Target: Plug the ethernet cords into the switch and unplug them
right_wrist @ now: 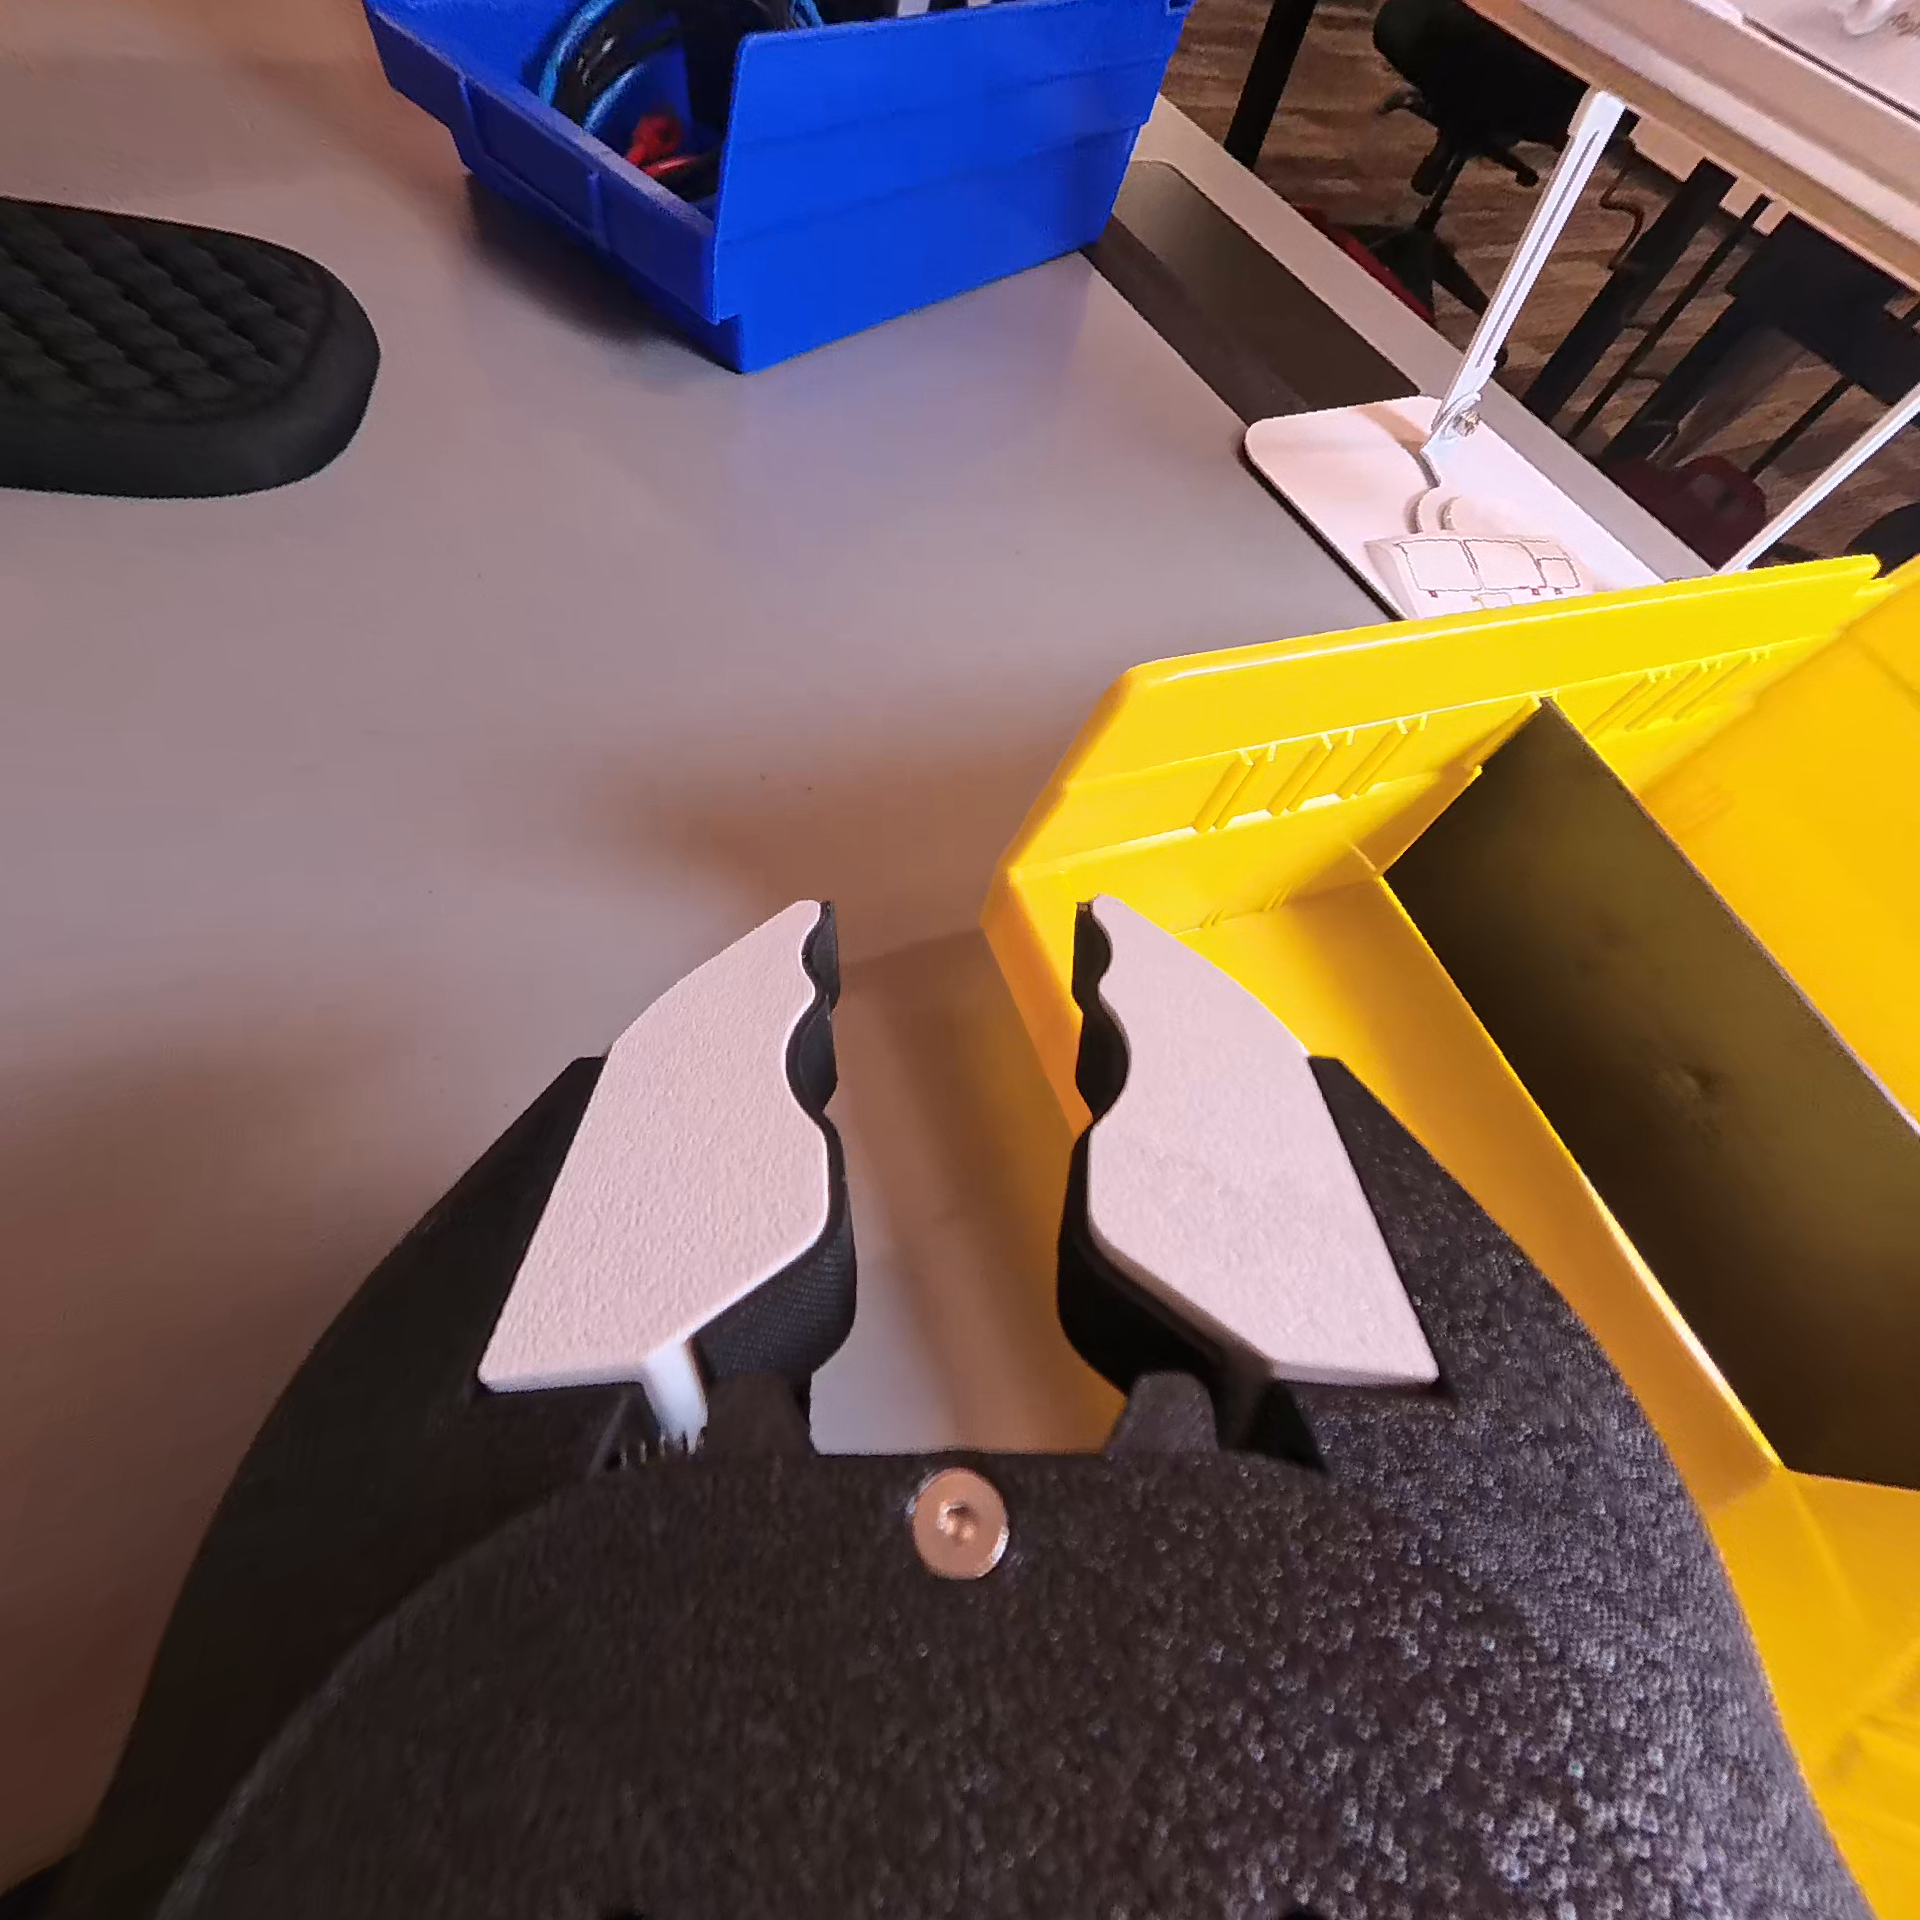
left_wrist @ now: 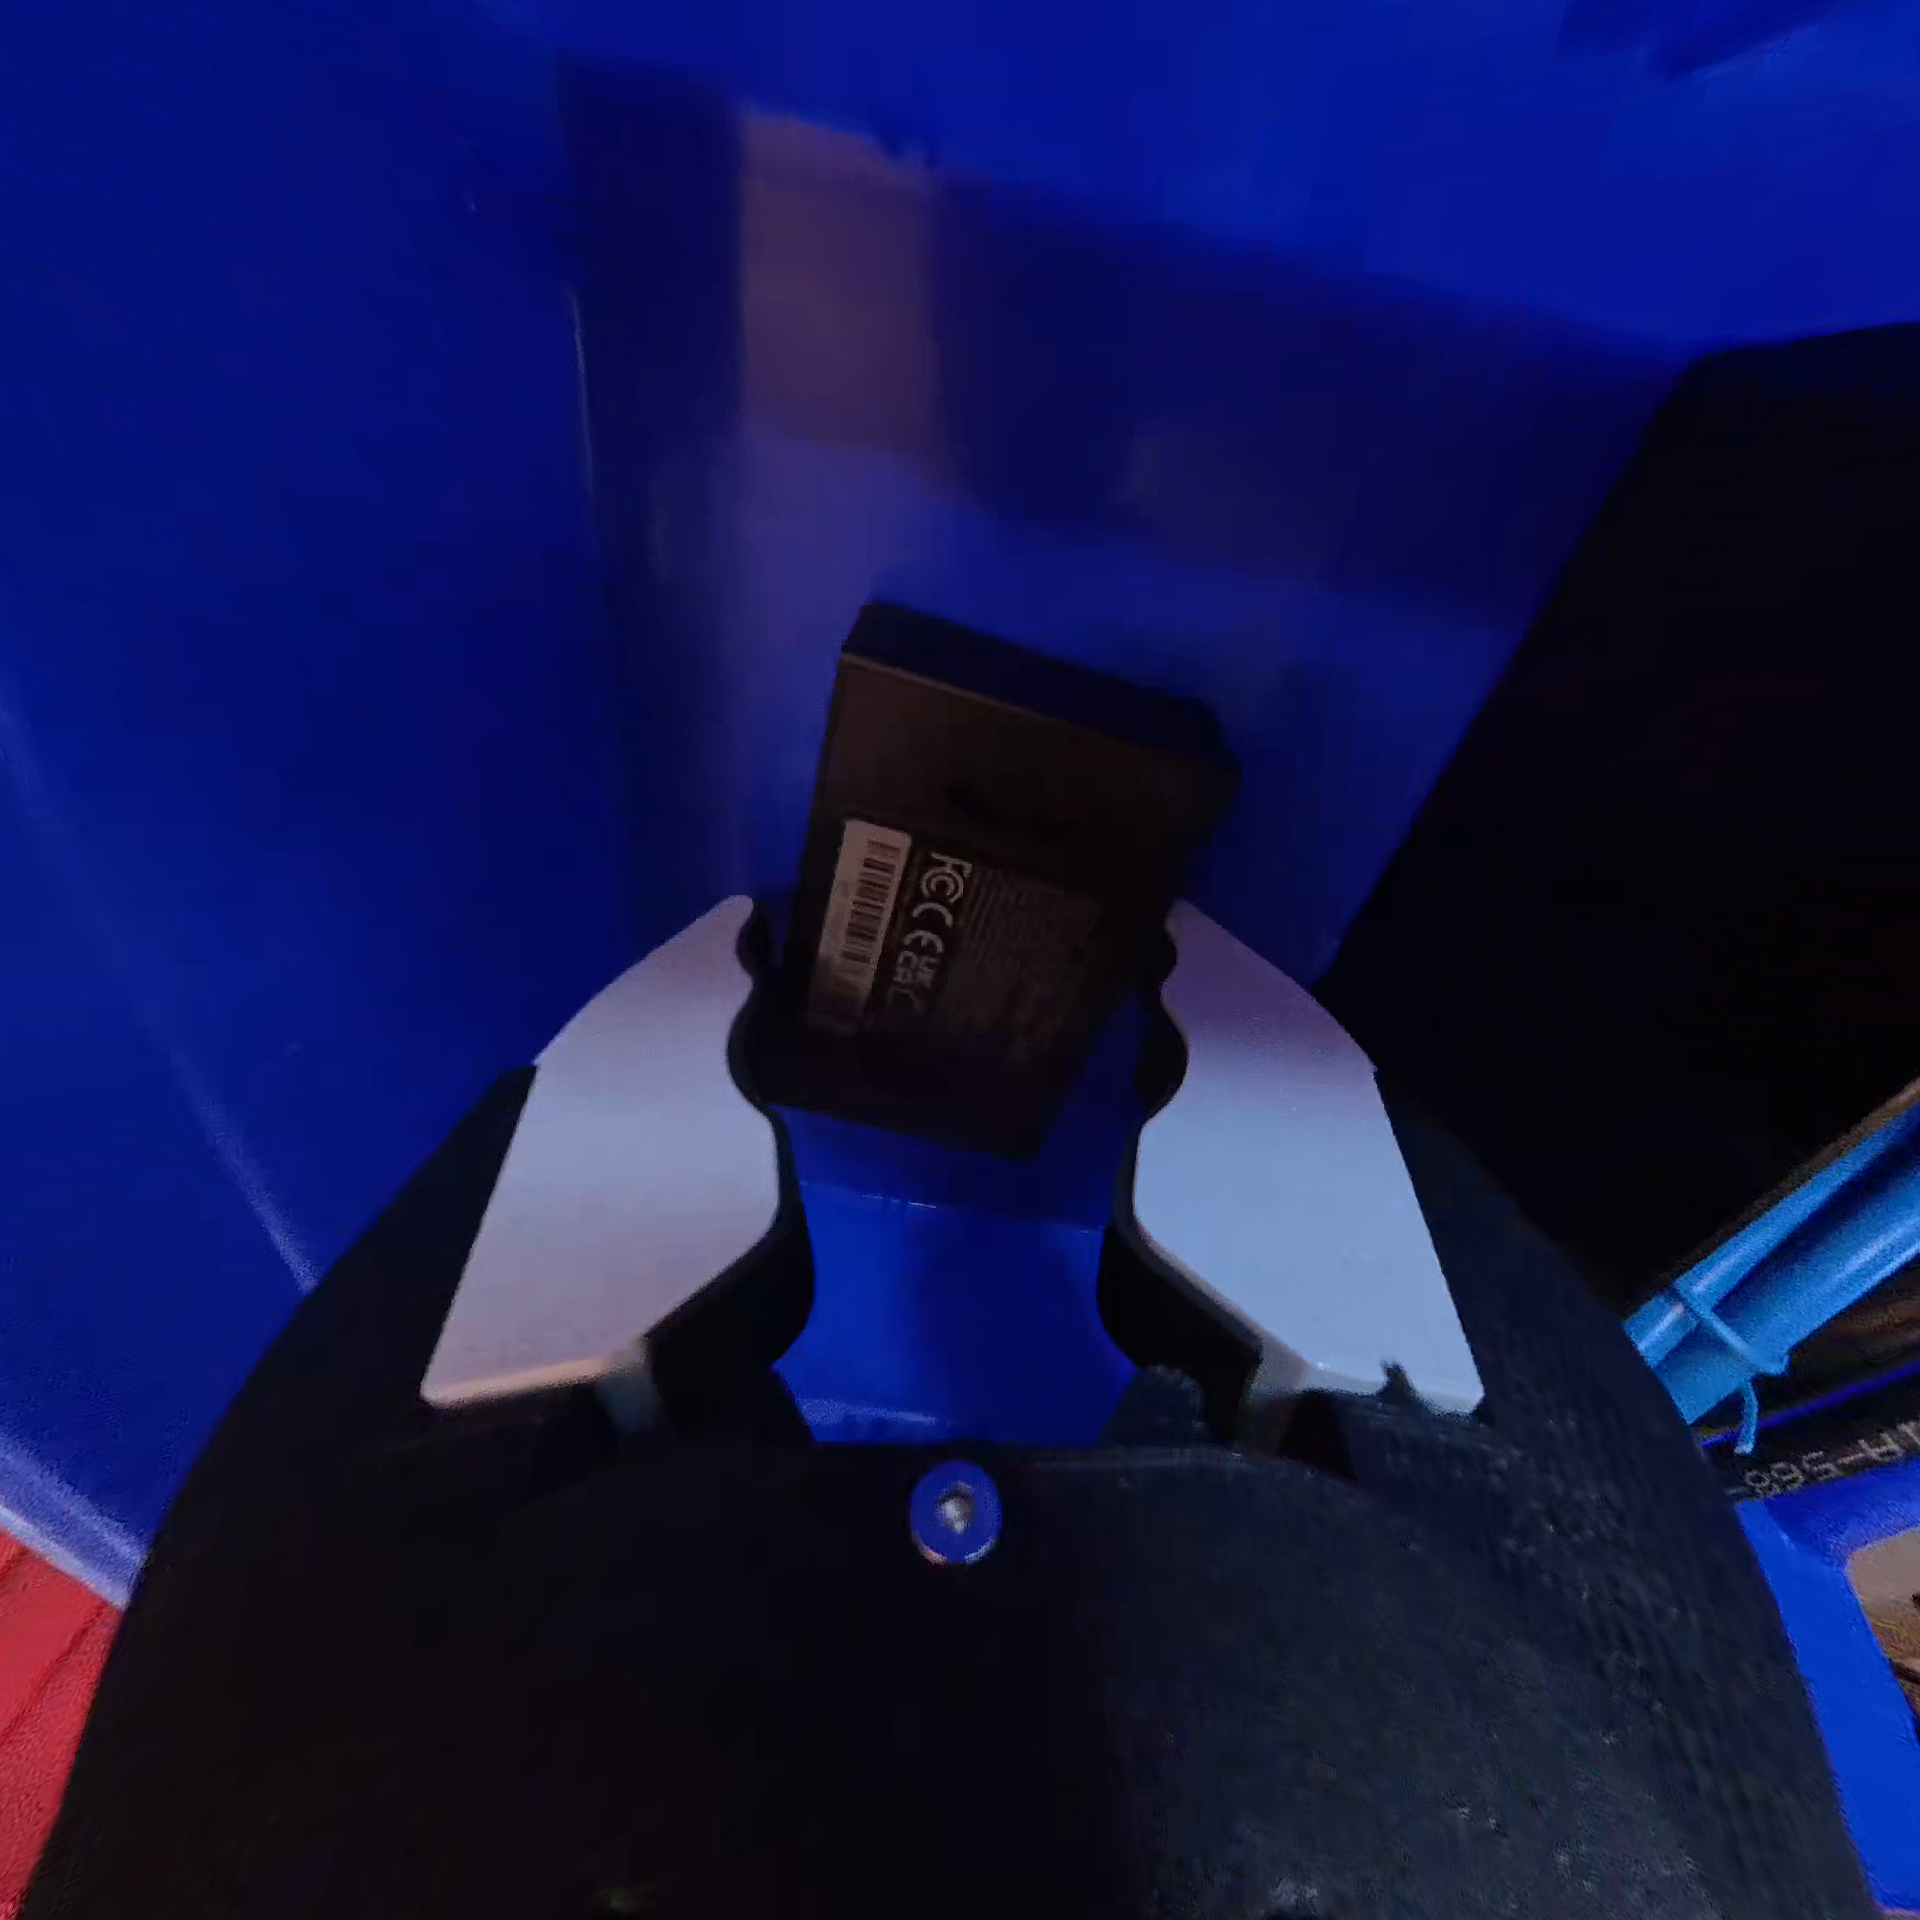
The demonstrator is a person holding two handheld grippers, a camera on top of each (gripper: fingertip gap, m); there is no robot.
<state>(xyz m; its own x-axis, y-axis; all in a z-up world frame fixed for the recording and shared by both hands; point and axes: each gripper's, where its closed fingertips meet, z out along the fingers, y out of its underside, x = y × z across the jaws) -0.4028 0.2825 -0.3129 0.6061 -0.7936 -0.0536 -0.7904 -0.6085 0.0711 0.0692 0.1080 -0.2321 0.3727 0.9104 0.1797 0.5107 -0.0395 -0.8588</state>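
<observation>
In the left wrist view my left gripper point(left_wrist: 961, 935) is down inside a blue bin point(left_wrist: 364, 623). Its jaws are closed on the sides of a small black switch point(left_wrist: 997, 790), which shows its underside with a label. A light blue ethernet cord point(left_wrist: 1766, 1278) lies at the right, behind a black divider point(left_wrist: 1662, 727). My right gripper point(right_wrist: 956, 914) is open and empty, low over the grey table point(right_wrist: 520, 675) beside a yellow bin point(right_wrist: 1299, 727). The blue bin point(right_wrist: 914, 177) also shows far off in the right wrist view, with blue and red cords point(right_wrist: 623, 94) in it.
The yellow bin has a black divider point(right_wrist: 1662, 1039) and stands right of the right gripper. A black textured pad point(right_wrist: 156, 353) lies at the table's left. A white lamp base point(right_wrist: 1382, 478) sits at the table's right edge. A red surface point(left_wrist: 42, 1662) shows at lower left. Left tips to right tips: about 50 cm.
</observation>
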